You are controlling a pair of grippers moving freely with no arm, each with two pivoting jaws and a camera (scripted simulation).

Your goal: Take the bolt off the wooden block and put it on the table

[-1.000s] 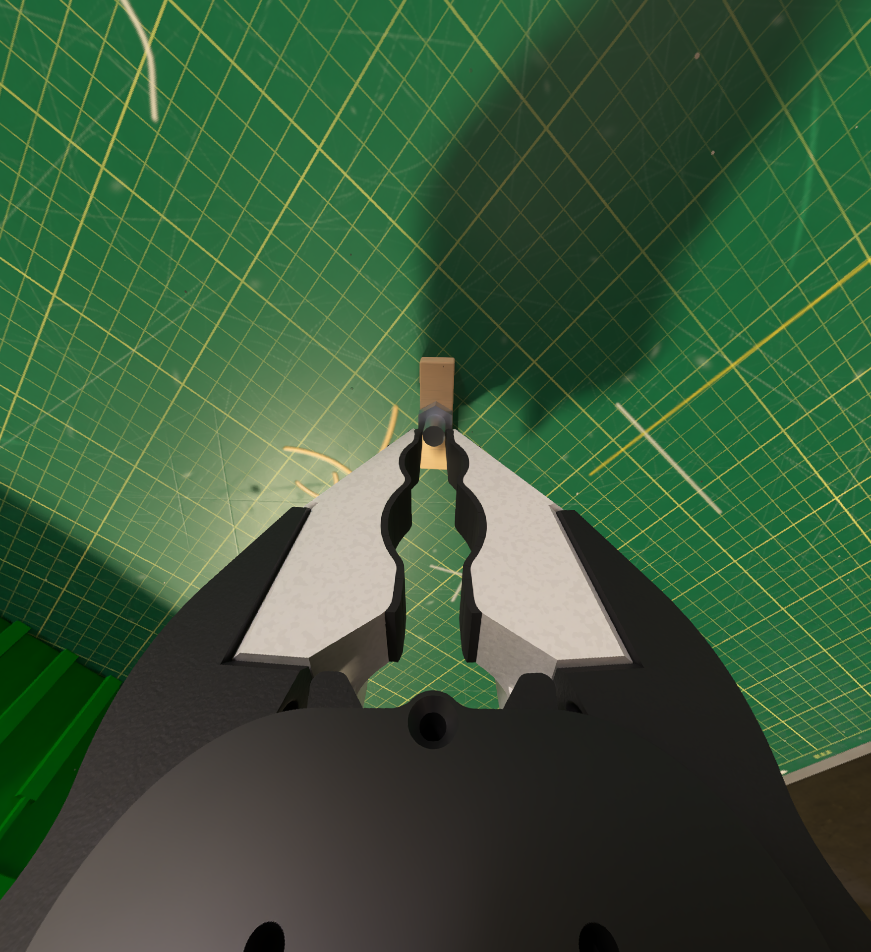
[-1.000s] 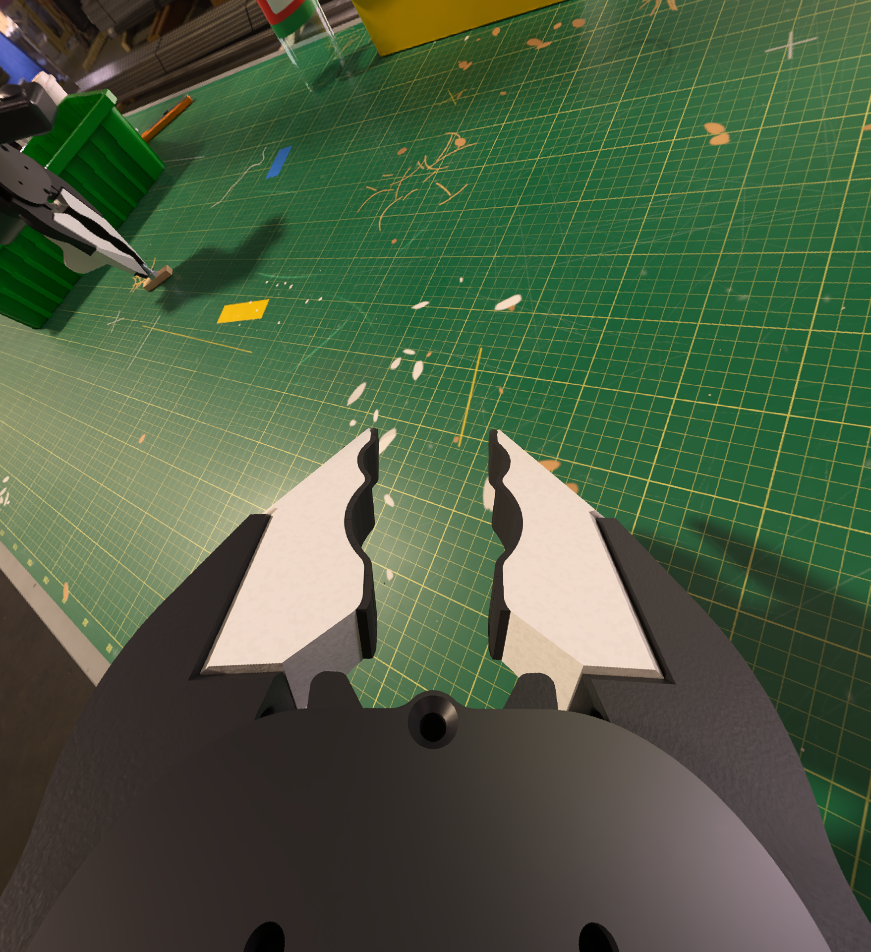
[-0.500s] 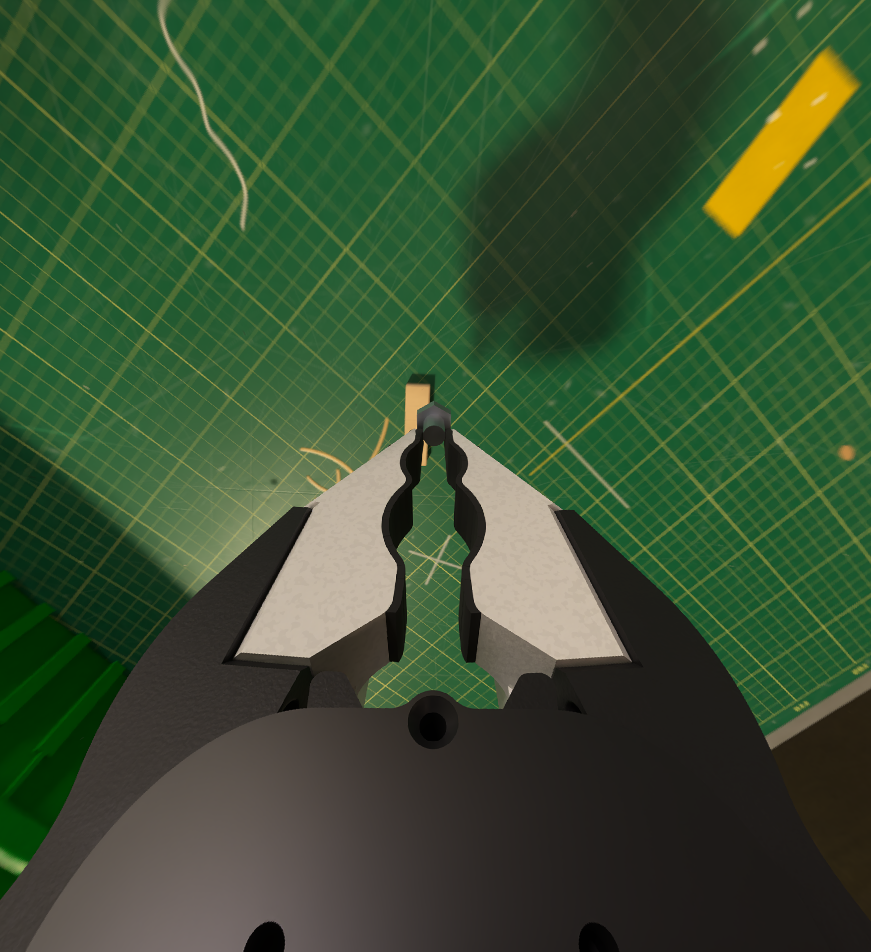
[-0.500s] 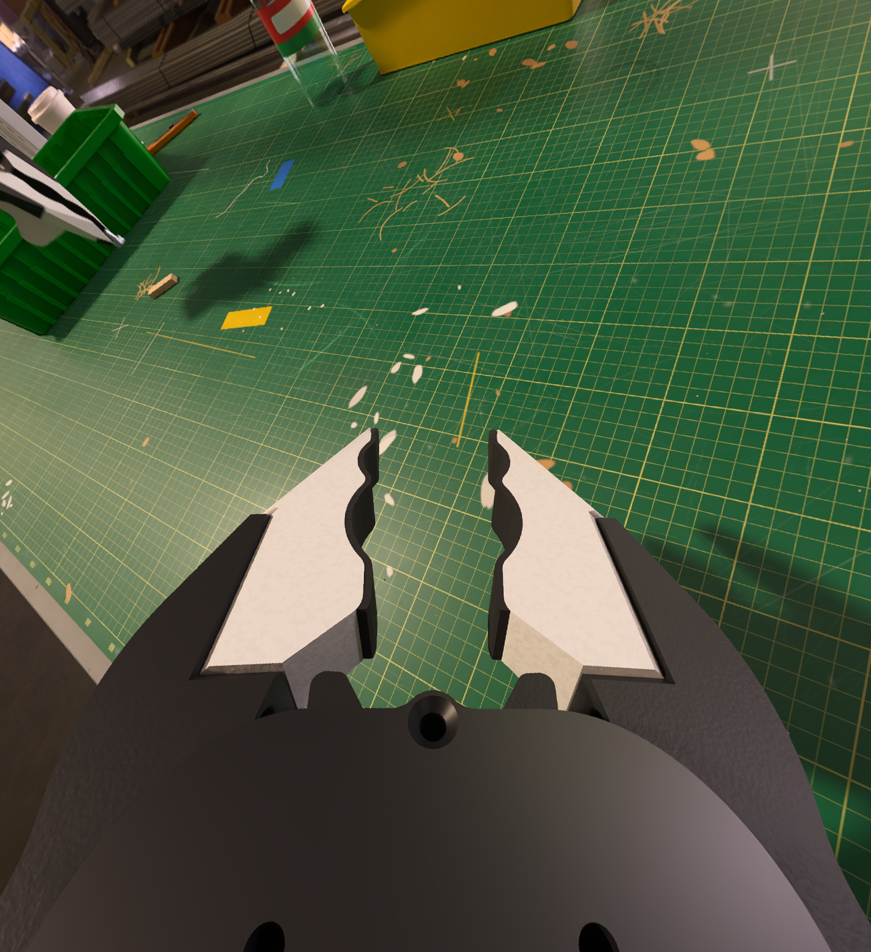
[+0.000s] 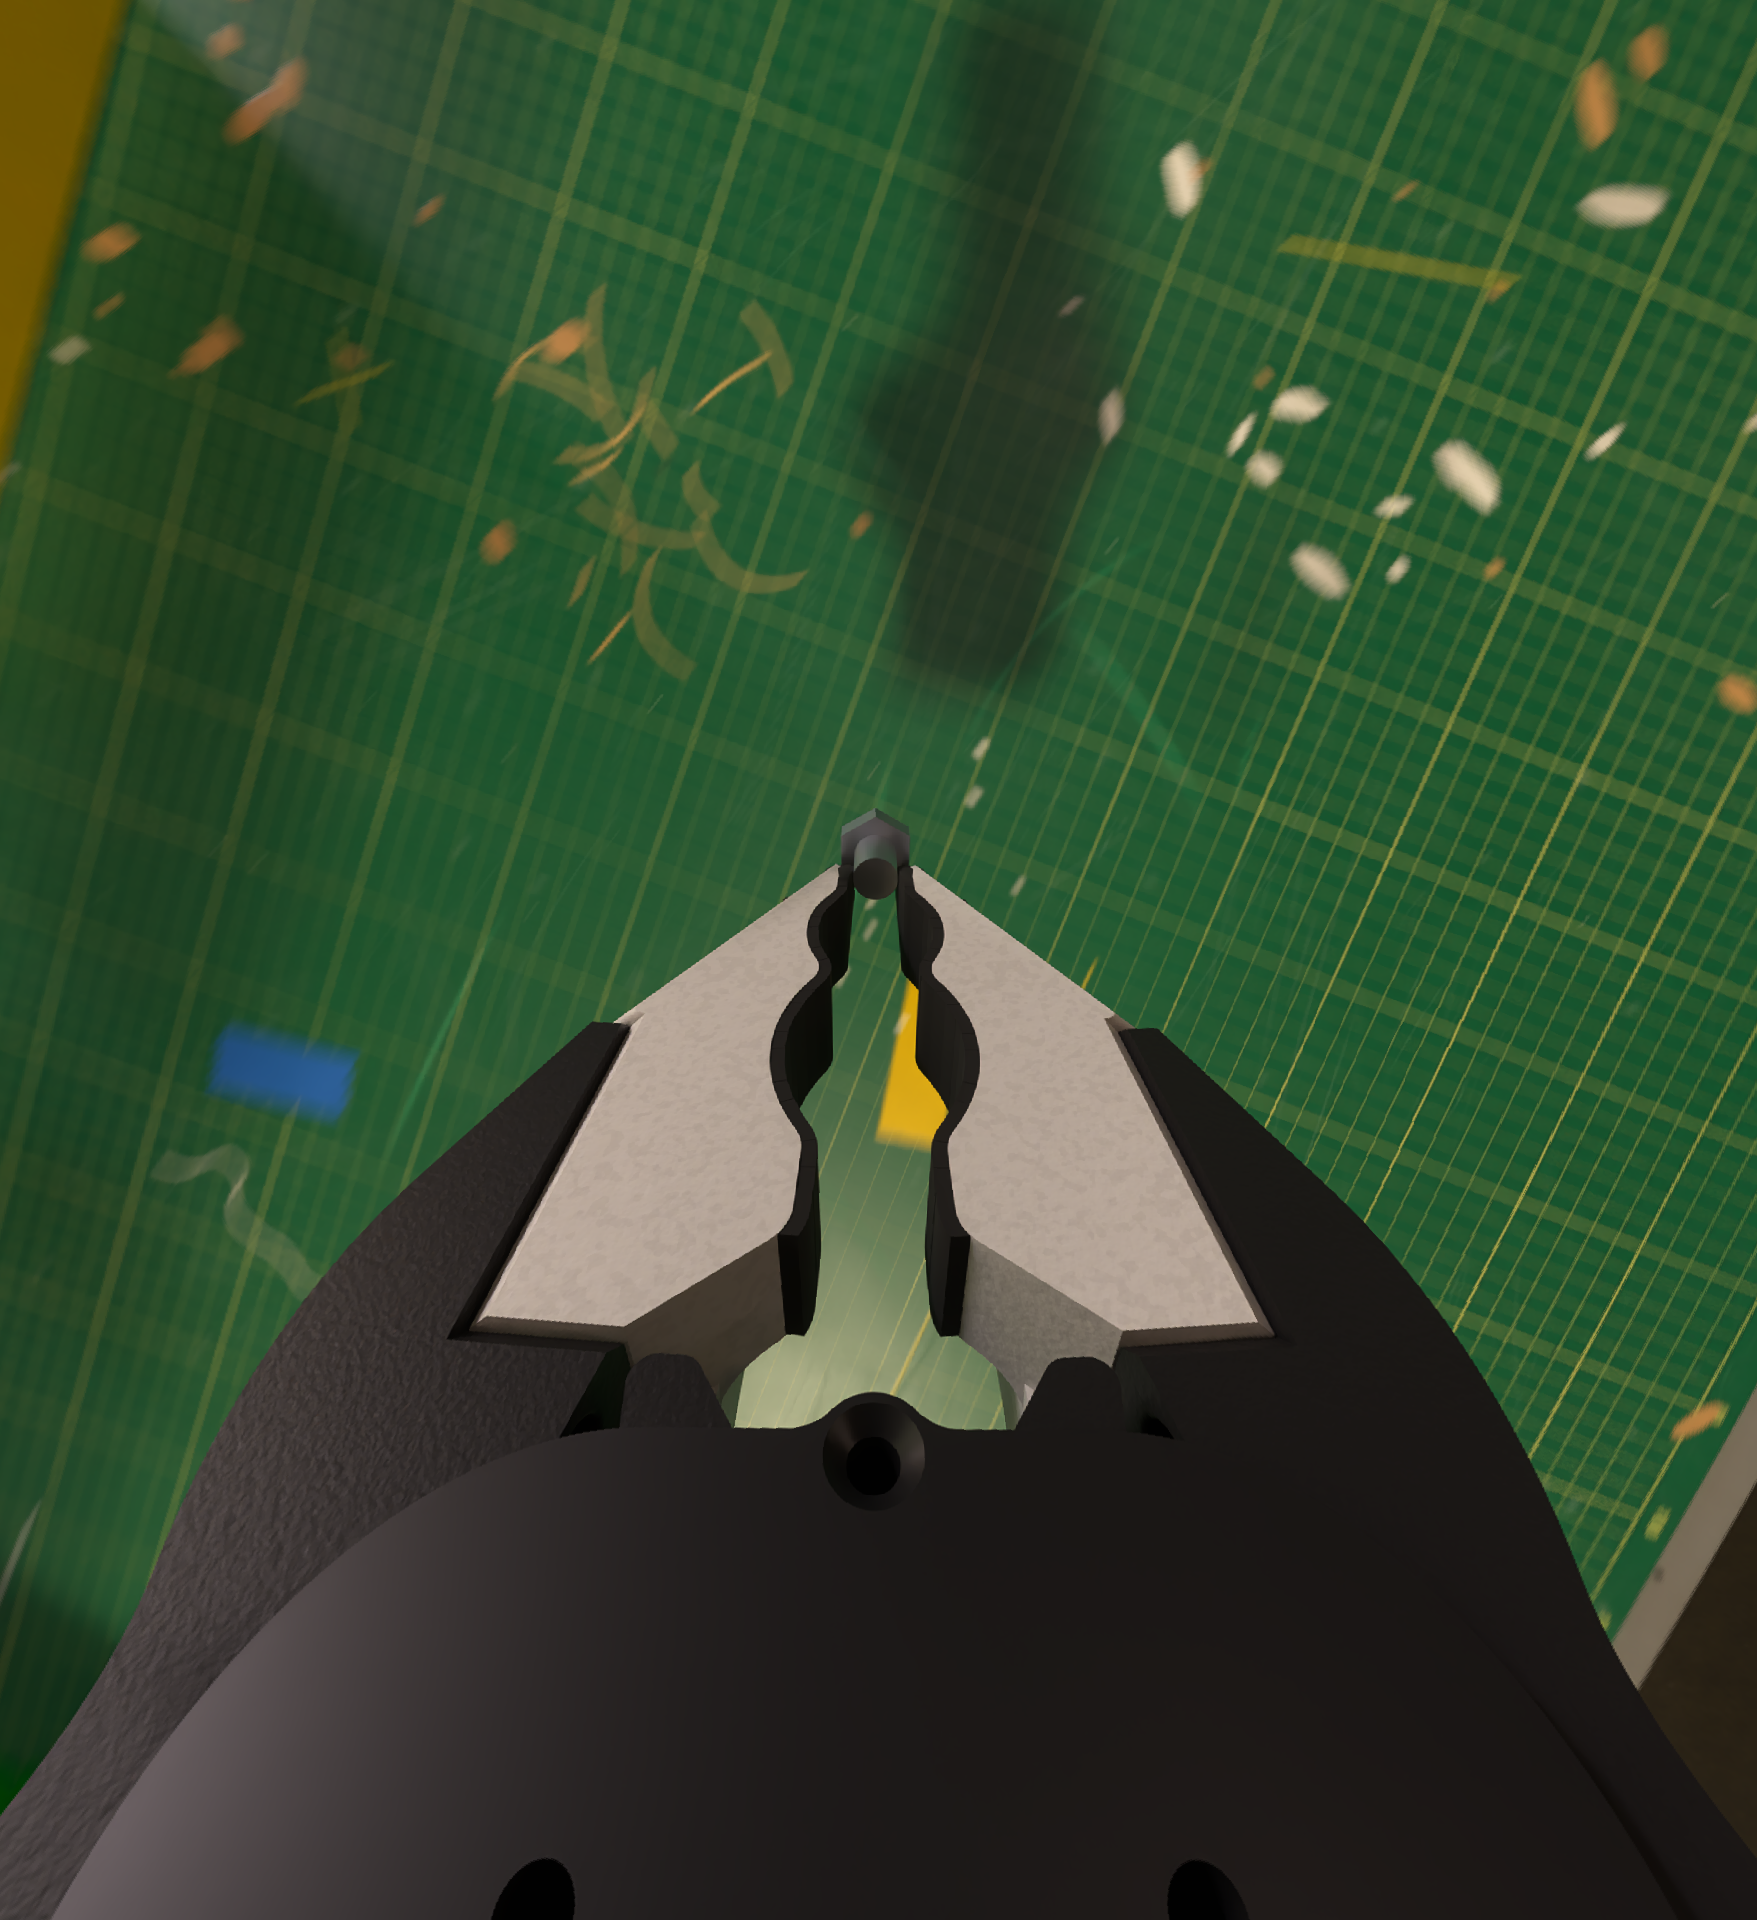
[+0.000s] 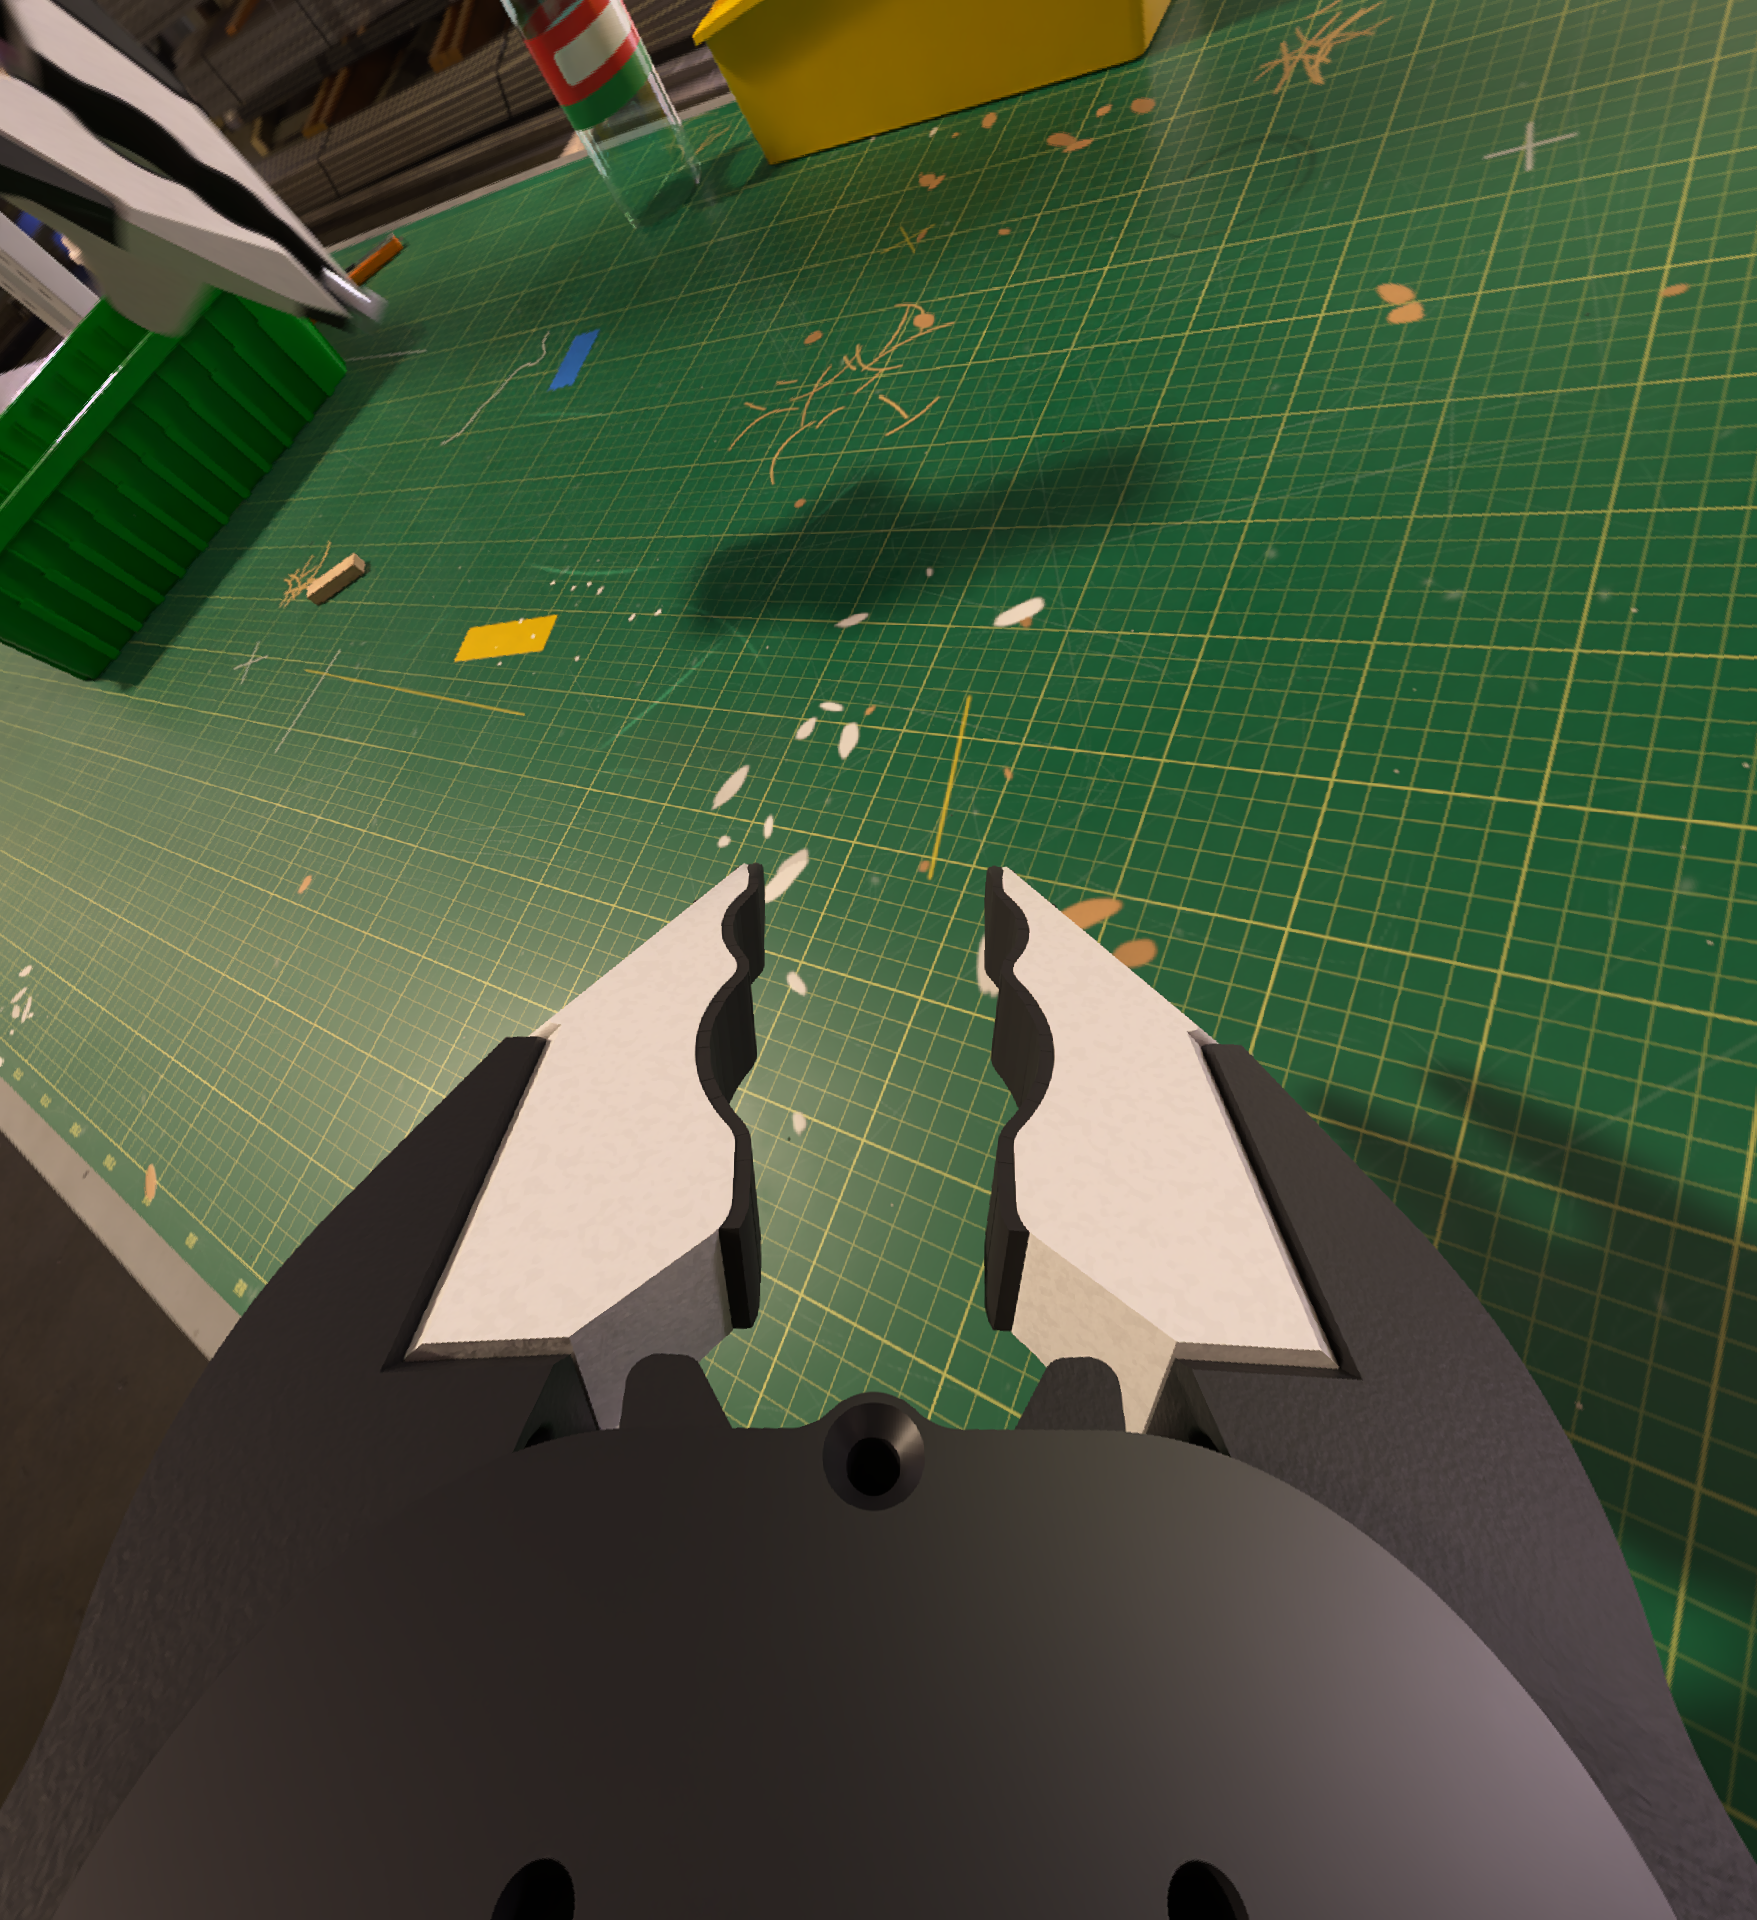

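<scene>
Bolt being carried, frame centre | left gripper clenching it | right gripper idling, released | block bare, left-middle | next: lowering to table, letting go

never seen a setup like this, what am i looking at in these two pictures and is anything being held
Each picture comes from a camera riding on one of two pincer-like grippers, looking forward along its two fingers.

In the left wrist view, the left gripper is shut on a small grey bolt pinched at its tips, up above a green cutting mat.

In the right wrist view, the right gripper hangs open and empty over the same mat. Far off at top left you can see the left gripper again.

On the mat lie a small wooden block, now without the bolt, yellow and blue patches and scattered shavings. A green bin, a yellow box and a clear tube stand at the edges.
</scene>
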